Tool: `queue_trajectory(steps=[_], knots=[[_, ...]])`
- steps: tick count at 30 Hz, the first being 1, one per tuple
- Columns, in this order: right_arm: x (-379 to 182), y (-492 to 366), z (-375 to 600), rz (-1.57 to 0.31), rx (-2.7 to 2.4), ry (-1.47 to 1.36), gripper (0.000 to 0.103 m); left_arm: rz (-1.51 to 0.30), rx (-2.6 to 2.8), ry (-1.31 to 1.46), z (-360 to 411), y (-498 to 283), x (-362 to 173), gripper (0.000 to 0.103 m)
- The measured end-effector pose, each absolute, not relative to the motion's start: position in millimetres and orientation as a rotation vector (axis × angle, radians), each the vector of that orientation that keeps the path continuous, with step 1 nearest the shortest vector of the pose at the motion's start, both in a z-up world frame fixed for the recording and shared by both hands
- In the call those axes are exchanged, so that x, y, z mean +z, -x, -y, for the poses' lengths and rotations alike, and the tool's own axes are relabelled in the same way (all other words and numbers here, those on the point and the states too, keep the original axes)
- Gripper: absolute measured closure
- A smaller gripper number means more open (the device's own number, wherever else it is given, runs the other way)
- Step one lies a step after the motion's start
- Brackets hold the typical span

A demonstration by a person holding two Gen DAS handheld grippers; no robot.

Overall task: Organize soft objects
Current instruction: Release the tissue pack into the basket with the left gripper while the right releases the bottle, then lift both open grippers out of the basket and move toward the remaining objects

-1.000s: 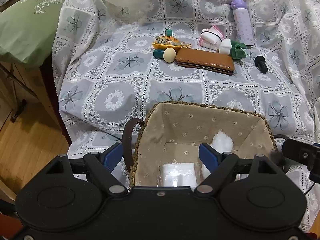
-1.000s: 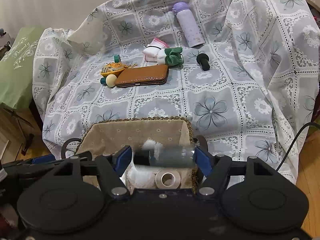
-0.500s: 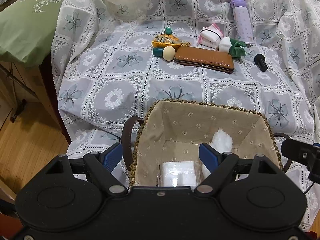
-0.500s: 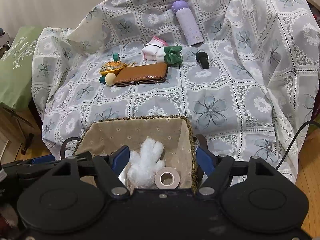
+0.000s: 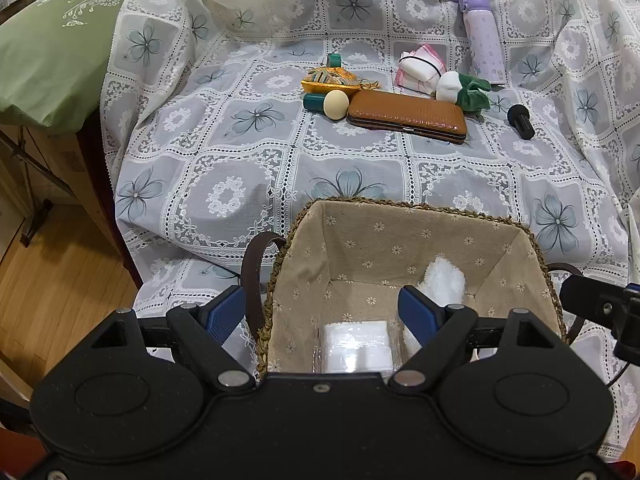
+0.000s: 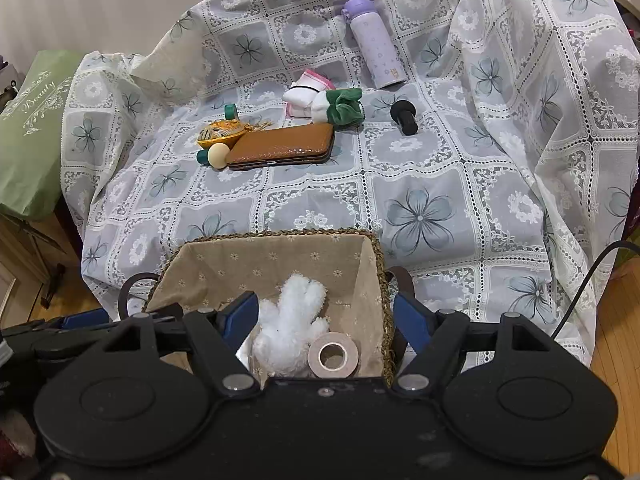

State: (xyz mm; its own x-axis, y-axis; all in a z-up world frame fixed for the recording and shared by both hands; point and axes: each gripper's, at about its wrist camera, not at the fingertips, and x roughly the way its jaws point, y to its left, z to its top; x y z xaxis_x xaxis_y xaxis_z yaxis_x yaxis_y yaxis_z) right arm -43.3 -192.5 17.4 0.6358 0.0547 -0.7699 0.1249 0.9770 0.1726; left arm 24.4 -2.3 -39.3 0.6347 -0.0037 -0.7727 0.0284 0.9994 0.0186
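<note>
A fabric-lined woven basket (image 5: 400, 236) (image 6: 280, 258) sits at the near edge of the lace-covered bed. Inside lie a white plush toy (image 6: 292, 320) (image 5: 442, 280), a tape roll (image 6: 332, 356) and a clear packet of white pads (image 5: 356, 346). My left gripper (image 5: 320, 312) is open and empty over the basket's left side. My right gripper (image 6: 326, 314) is open and empty over the basket's right side. Farther back lie a folded pink-white cloth (image 5: 420, 68) (image 6: 306, 94), a green-white scrunchie (image 5: 464, 90) (image 6: 340, 106) and a beige sponge egg (image 5: 336, 105) (image 6: 218, 155).
A brown wallet (image 5: 408, 116) (image 6: 282, 146), a yellow dish of hair ties (image 5: 330, 80), a lilac bottle (image 5: 482, 38) (image 6: 374, 44) and a black cylinder (image 5: 521, 121) (image 6: 404, 117) lie on the bed. A green pillow (image 5: 52, 40) is at the left, wooden floor below.
One second ago my right gripper held a clear object over the basket; it is gone from the jaws now and the plush and tape roll show. The left gripper barely moved.
</note>
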Motion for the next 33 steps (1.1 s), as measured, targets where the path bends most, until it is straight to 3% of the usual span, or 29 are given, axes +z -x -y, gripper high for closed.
queue_trajectory(steps=[33], knots=[[25,21,199,-0.848,-0.073,-0.152,0.027,-0.876,-0.017,-0.051,-1,-29,-36,0.022]])
